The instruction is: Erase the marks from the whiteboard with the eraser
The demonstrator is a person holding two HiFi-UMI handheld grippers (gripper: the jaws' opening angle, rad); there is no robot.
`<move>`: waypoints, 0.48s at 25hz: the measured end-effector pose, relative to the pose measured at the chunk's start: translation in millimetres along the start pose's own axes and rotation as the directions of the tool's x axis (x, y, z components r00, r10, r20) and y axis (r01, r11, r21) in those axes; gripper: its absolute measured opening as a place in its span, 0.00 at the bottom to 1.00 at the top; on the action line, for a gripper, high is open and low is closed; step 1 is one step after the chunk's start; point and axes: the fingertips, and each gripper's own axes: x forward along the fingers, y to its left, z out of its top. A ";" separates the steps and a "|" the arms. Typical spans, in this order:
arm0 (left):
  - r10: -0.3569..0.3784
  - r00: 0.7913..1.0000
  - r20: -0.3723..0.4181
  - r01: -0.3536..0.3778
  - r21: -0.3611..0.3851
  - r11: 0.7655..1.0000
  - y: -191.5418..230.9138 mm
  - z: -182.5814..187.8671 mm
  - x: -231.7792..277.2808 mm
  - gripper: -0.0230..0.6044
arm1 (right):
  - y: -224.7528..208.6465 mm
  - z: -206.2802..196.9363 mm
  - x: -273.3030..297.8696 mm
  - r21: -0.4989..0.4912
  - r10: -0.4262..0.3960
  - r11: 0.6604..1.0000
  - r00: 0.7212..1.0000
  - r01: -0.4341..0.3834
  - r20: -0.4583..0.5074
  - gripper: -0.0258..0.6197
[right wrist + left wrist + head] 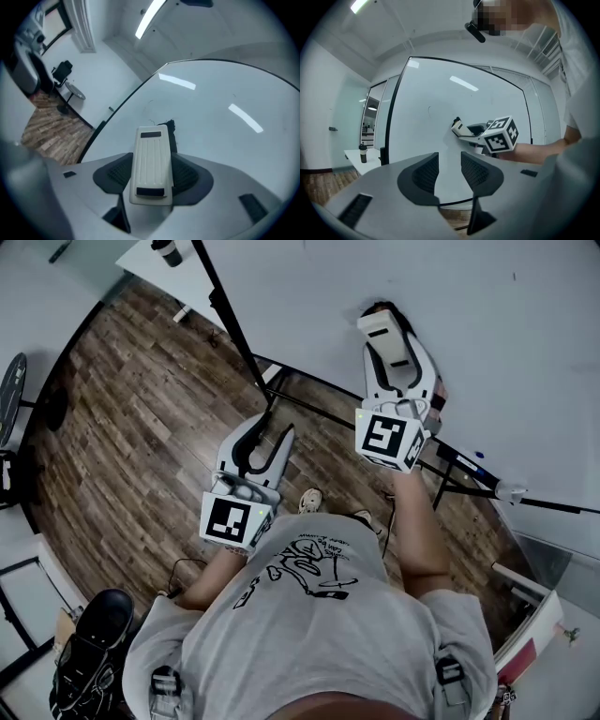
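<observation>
The whiteboard (487, 324) fills the upper right of the head view. My right gripper (394, 345) is shut on a white eraser (381, 330) whose dark felt side is at the board's surface. In the right gripper view the eraser (150, 150) lies lengthwise between the jaws of the right gripper (152, 158), and a faint thin mark (151, 123) shows just beyond its tip. My left gripper (272, 430) hangs lower and to the left, open and empty. The left gripper view shows its pads (429, 173) apart, the board (440, 117) ahead and the eraser (458, 127) on it.
Black stand legs (234, 334) run across the wooden floor (141, 409) under the board. A marker lies on the board's tray (478, 465). A white table with a dark bottle (169, 251) stands at the far left. A dark bag (94, 643) sits by my feet.
</observation>
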 end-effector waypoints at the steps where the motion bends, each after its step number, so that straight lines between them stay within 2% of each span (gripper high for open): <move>1: -0.005 1.000 0.002 0.005 0.000 1.000 -1.0 0.8 1.5 0.29 | -5.0 6.0 -7.1 0.031 0.002 1.000 1.000 -0.003 0.019 0.44; 7: -0.036 0.999 0.030 0.036 0.013 0.999 -11.4 14.9 9.6 0.29 | -21.5 21.8 -46.2 0.221 0.016 0.974 0.992 -0.043 0.121 0.44; 12: -0.066 0.996 0.053 0.065 0.022 0.998 -19.1 28.9 11.9 0.29 | -28.0 20.9 -78.4 0.390 0.034 0.917 0.991 -0.081 0.126 0.44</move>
